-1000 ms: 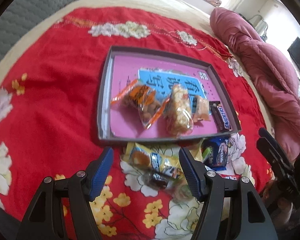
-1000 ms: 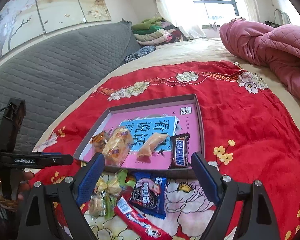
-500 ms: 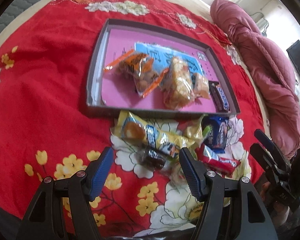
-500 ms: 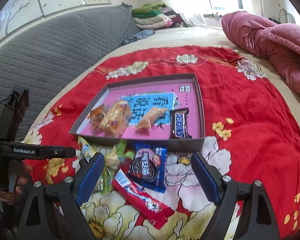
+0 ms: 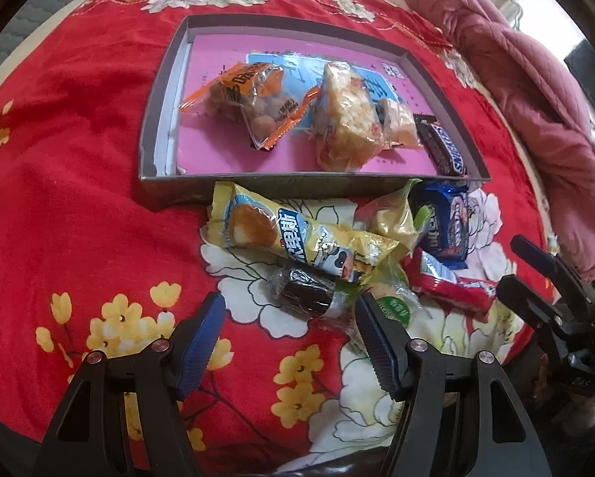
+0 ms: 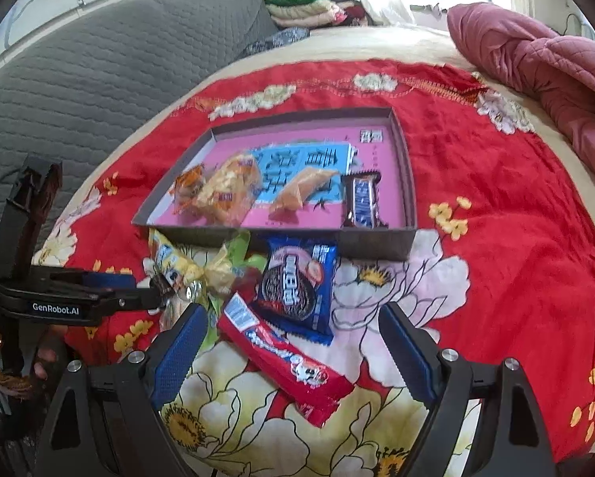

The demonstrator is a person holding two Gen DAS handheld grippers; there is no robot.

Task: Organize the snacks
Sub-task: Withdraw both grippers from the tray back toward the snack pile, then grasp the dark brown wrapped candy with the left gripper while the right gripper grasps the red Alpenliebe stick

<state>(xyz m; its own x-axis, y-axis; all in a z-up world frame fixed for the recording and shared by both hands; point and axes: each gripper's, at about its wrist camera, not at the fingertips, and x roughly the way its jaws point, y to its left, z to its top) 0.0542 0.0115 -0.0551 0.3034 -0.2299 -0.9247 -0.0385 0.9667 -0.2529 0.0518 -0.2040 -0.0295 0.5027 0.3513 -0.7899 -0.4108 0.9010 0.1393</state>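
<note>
Red floral bedspread (image 5: 79, 183): dark wrapped snack (image 5: 307, 292) lies between open left tool (image 5: 289, 326) tips.

Red floral cloth (image 6: 496, 238), pink-lined grey tray (image 6: 410, 198), blue cookie pack (image 6: 297, 286), red bar (image 6: 285, 361).

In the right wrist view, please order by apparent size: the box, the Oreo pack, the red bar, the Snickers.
1. box
2. Oreo pack and red bar: alike; the bar lies nearer the camera, so unsure
3. Snickers, farther away
</note>
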